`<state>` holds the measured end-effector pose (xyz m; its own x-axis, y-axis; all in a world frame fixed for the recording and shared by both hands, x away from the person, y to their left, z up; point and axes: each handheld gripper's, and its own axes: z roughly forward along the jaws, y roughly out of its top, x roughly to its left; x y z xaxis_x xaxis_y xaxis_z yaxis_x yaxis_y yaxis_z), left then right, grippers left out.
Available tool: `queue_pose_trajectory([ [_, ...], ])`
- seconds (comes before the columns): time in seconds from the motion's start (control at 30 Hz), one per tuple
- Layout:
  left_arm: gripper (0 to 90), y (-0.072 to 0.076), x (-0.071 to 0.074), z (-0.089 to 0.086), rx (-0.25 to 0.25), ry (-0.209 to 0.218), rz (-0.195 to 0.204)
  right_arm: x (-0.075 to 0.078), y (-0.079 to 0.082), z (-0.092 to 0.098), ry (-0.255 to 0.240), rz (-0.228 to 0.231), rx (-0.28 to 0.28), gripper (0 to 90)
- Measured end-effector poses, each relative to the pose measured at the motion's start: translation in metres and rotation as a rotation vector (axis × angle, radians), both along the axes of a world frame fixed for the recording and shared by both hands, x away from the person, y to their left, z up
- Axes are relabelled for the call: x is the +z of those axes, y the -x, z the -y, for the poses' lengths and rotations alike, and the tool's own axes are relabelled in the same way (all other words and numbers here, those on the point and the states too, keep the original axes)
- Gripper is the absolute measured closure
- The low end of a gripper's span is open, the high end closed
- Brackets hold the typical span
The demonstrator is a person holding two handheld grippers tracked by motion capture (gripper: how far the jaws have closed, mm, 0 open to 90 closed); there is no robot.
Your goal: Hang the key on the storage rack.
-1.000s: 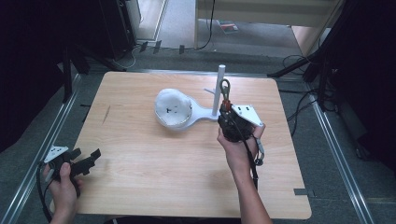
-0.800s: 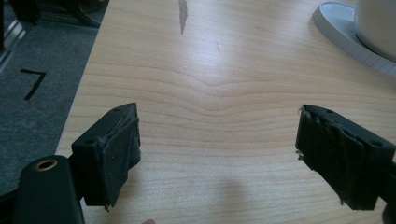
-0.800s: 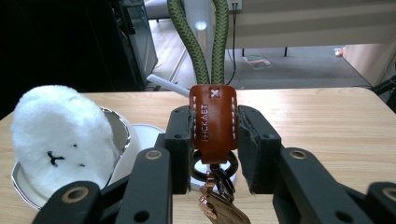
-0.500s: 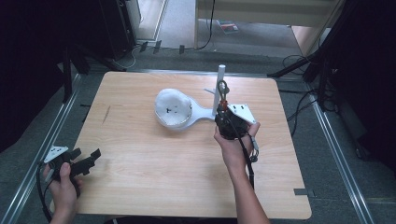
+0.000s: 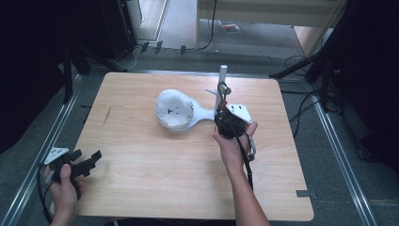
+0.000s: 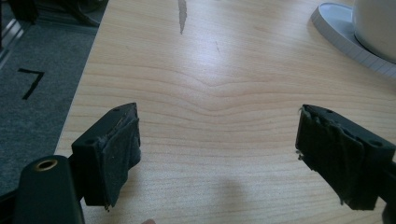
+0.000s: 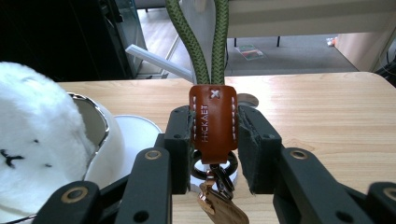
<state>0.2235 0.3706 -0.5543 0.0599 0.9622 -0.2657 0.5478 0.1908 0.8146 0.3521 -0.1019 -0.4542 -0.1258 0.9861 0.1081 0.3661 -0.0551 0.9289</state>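
The right hand-held gripper (image 7: 215,154) has its jaws closed on the brown leather tab of a keychain (image 7: 213,123). The keychain's green cord loop rises beside a white post (image 5: 222,75) near the counter's (image 5: 150,183) far edge. A white fluffy hat (image 5: 174,109) sits just left of it. The left hand-held gripper (image 6: 219,158) rests at the counter's near-left corner, jaws wide apart and empty.
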Motion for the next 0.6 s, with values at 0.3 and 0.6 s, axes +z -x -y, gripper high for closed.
queue_pose_trajectory([
  [0.3, 14.8, 0.0, 0.0, 0.0, -0.001, -0.004, -0.002, -0.009, -0.011, -0.001, -0.003, -0.003, 0.005, 67.1],
  [0.6, 14.8, 0.0, 0.0, 0.0, -0.001, -0.003, -0.004, -0.01, -0.015, 0.001, -0.002, 0.059, 0.055, 52.6],
])
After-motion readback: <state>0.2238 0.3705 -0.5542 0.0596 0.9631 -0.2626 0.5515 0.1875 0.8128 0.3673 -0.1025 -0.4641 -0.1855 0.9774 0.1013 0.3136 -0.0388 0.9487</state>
